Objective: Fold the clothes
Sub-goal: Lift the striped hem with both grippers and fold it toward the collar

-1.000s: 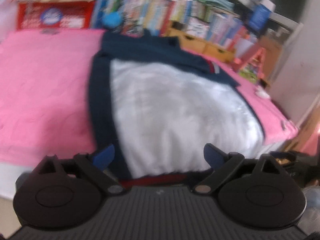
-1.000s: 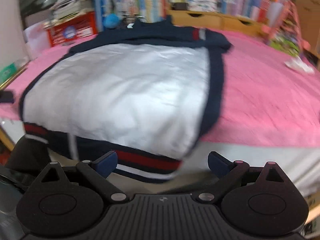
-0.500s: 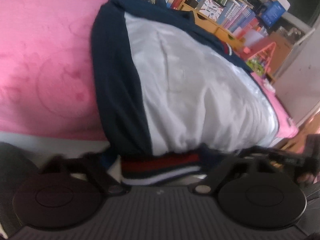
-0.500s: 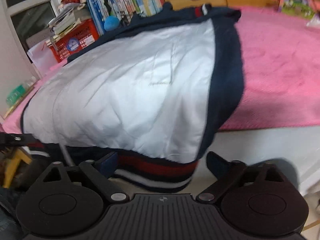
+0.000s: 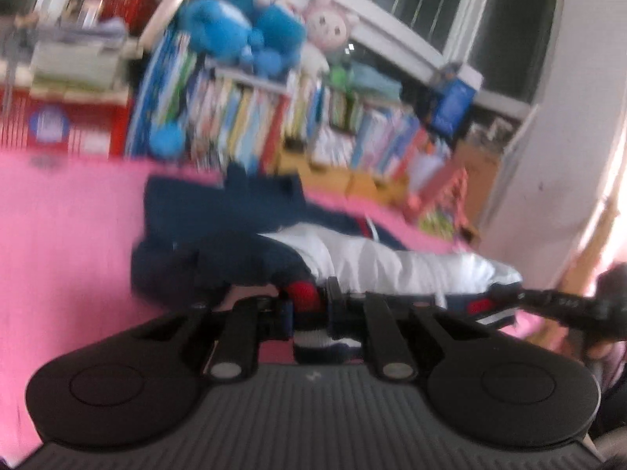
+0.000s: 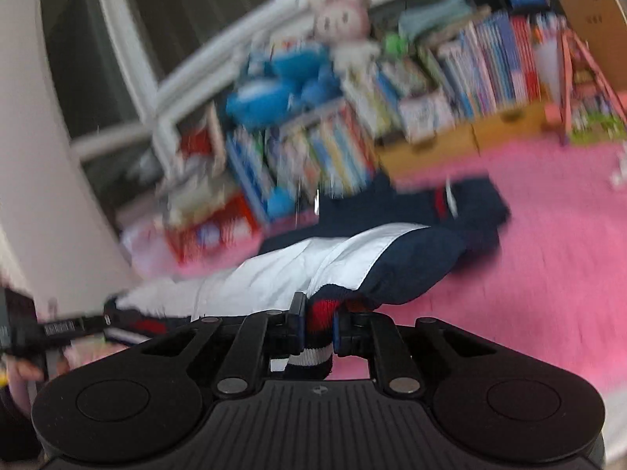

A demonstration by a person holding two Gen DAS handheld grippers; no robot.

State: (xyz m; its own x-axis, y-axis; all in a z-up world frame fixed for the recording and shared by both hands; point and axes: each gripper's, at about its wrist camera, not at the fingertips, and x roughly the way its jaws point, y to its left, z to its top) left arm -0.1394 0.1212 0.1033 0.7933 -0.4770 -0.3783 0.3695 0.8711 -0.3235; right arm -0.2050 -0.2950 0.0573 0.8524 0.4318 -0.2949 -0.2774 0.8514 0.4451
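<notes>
The jacket [image 5: 392, 262] — navy with a white lining panel and a red, white and navy ribbed hem — lies on the pink bed cover [image 5: 66, 243], its near edge lifted clear of the bedding while its navy far part rests flat toward the books. The left tool [image 5: 309, 305] is closing on one corner of the hem, the striped rib pinched between its blue pads. The right tool [image 6: 318, 319] is closing on the other corner in the same way, red-and-white rib squeezed between its pads and hanging just below them. Between the two corners the hem runs stretched, the white panel sagging a little behind it (both views are blurred, so finer folds cannot be made out). Each camera catches the other tool at its picture's edge, with part of a hand [image 5: 605, 352] behind it. Beyond the bed stands a row of books [image 6: 462, 78] — on top of them a blue plush toy [image 5: 239, 35] and a pink-and-white one [image 6: 345, 23], with a dark window behind.
</notes>
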